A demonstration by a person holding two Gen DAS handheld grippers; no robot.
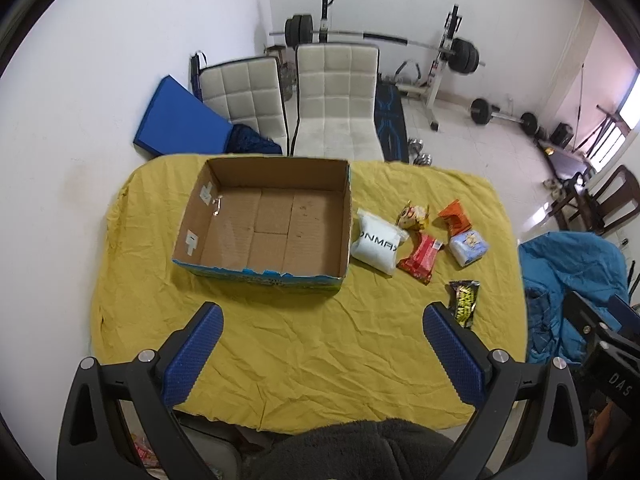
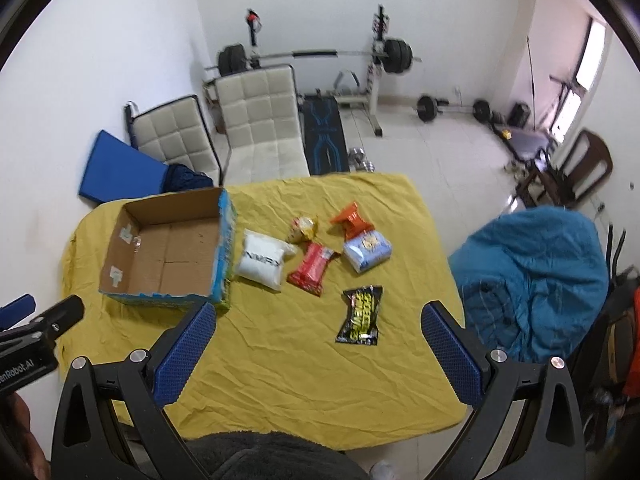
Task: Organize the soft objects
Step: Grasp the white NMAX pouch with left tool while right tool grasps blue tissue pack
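On the yellow tabletop (image 2: 280, 360) soft, light packets lie right of an empty box (image 1: 264, 224). The black packet (image 2: 360, 314) looks slippery; grip its middle. Both grippers' jaws are wide, holding nothing.

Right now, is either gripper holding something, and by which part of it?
Nothing is held. The left gripper and the right gripper are both open above the yellow cloth, with nothing between their fingers.

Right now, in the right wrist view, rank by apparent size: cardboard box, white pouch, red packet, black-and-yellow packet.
1. cardboard box
2. white pouch
3. black-and-yellow packet and red packet look alike; the black-and-yellow one lies nearer the camera, so I won't rank them.
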